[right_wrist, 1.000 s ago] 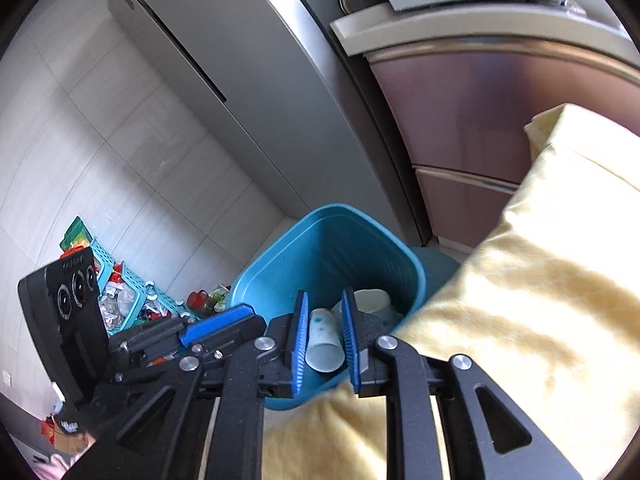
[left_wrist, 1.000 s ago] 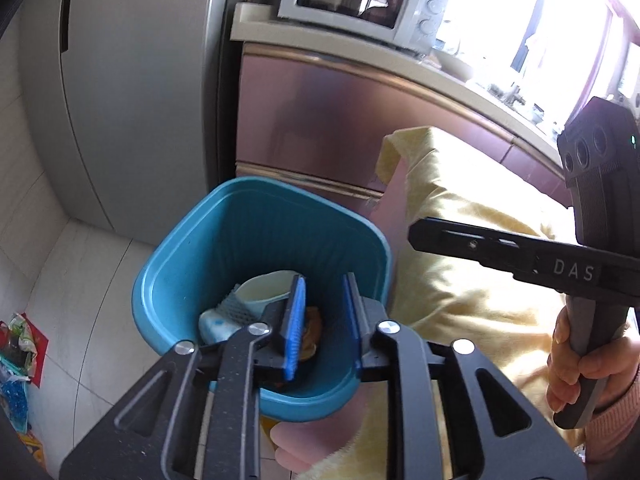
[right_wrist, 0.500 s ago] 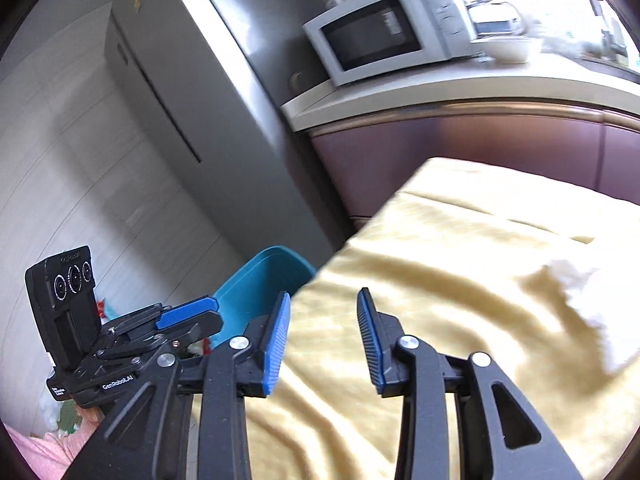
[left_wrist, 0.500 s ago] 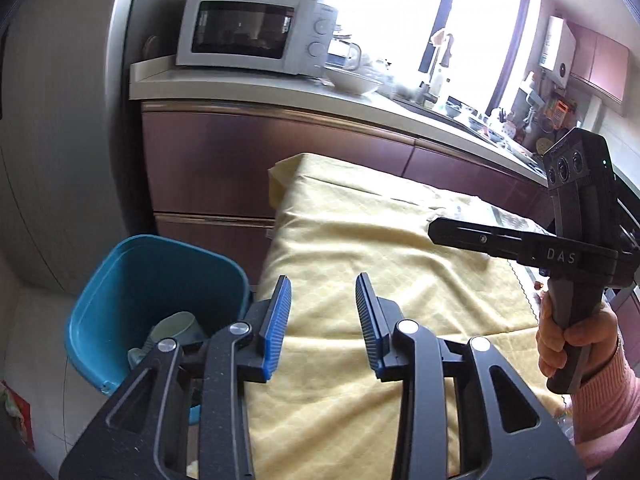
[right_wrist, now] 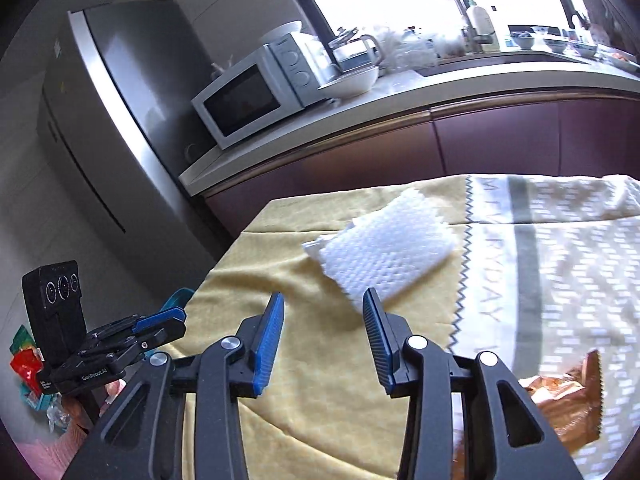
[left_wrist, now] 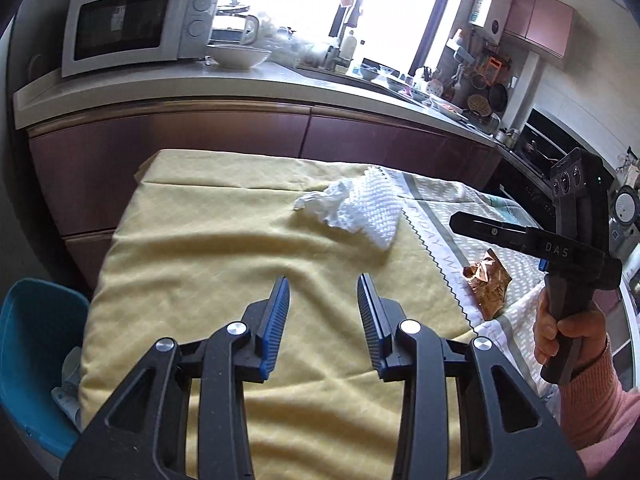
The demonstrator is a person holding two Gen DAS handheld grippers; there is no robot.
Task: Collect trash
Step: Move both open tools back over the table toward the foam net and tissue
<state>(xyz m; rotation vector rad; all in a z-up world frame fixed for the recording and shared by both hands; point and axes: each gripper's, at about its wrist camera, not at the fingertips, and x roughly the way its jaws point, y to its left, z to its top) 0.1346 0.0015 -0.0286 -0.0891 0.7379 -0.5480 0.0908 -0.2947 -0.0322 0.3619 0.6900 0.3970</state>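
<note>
Bright daylight pours through the window [left_wrist: 400, 12] above a pale counter [left_wrist: 280, 80] with maroon cabinet fronts [left_wrist: 180, 136]. A white microwave [left_wrist: 132, 32] stands beside a steel fridge [right_wrist: 120, 120].

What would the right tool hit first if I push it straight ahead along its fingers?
Most likely the white paper towel. It lies on the yellow tablecloth just beyond the right tool, whose jaws are opening with nothing between them. Depth is unclear; pointing downward, it may touch the cloth first.

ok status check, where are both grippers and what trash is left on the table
Left gripper and right gripper both empty, jaws opening, over the yellow cloth. White paper towel and brown wrapper on table. Nothing in the way.
</note>
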